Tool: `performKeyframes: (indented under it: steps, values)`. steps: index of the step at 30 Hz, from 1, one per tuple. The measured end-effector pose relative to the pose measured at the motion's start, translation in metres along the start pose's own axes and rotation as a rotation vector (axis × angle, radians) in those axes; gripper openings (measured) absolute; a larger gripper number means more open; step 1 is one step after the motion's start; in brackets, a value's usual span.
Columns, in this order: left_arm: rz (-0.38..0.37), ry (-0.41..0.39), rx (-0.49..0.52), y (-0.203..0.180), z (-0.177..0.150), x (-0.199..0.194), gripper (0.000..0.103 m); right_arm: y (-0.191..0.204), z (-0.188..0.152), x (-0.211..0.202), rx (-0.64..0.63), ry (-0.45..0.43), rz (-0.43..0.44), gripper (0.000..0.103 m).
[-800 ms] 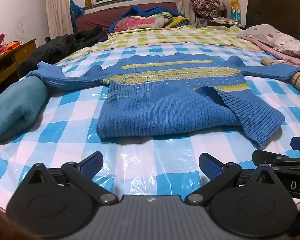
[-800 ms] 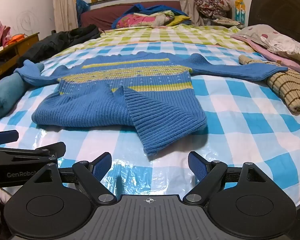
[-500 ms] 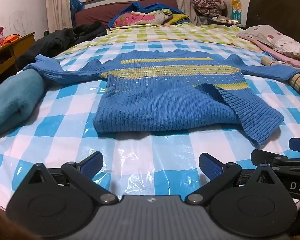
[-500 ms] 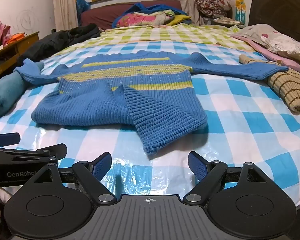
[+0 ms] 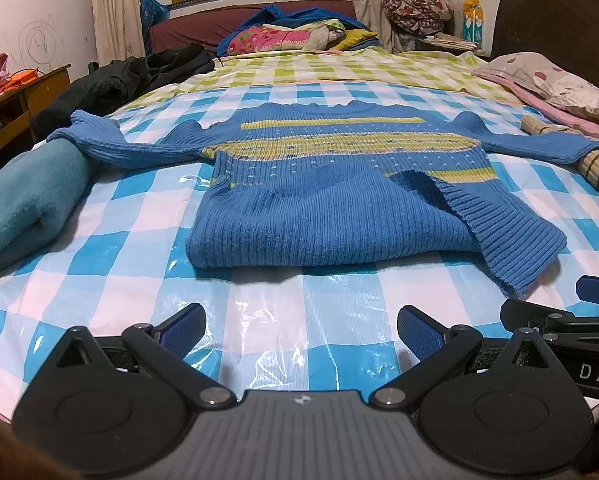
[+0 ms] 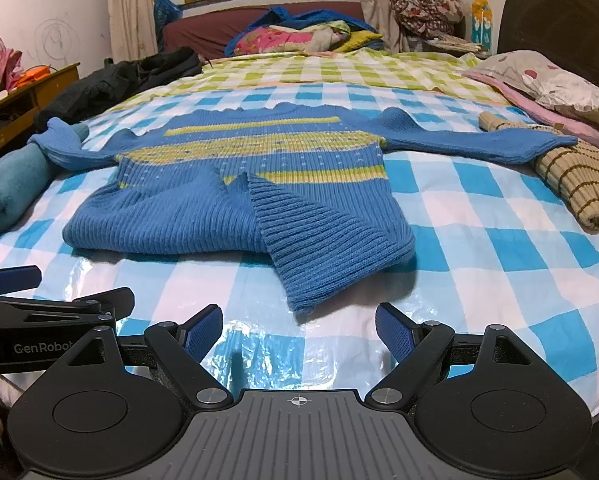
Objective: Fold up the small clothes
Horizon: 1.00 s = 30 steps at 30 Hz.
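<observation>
A blue sweater (image 5: 339, 184) with yellow stripes lies spread on the checked plastic sheet (image 5: 111, 248) that covers the near part of the bed, its neck pointing away toward the window and its bottom hem toward the cameras. Its longest line runs across the bed, from cuff to cuff: the left sleeve reaches out until its cuff rests on a teal blanket roll (image 5: 23, 200), and the right sleeve stretches the other way, its cuff touching a tan striped folded garment (image 6: 575, 176). The lower body of the sweater is bunched up over itself (the ribbed hem is turned over on the right side and juts toward the cameras as a flap), so the bottom edge is uneven. The left gripper (image 5: 301, 332) hovers just short of the sweater's near edge with its blue pads wide apart and only plastic sheet between them. The right gripper (image 6: 299, 332) hangs beside it, likewise spread, with the tip of the ribbed flap lying just ahead of its gap, apparently not touching either pad. Farther back lie a dark jacket (image 5: 127, 76) at the bed's left edge and a heap of bright bedding (image 6: 299, 36) under the window.
</observation>
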<state>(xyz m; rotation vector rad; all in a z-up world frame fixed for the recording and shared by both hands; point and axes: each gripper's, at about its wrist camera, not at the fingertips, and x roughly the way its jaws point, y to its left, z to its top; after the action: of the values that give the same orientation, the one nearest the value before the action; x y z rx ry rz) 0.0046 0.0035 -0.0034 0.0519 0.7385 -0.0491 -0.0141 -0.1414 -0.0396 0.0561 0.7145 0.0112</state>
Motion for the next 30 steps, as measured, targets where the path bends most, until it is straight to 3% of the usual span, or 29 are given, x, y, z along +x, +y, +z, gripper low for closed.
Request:
performKeyframes:
  steps: [30]
  values:
    - [-0.013, -0.067, -0.019, 0.021, 0.018, 0.005, 0.103, 0.008, 0.026, 0.009, -0.044, -0.027, 0.05, 0.085]
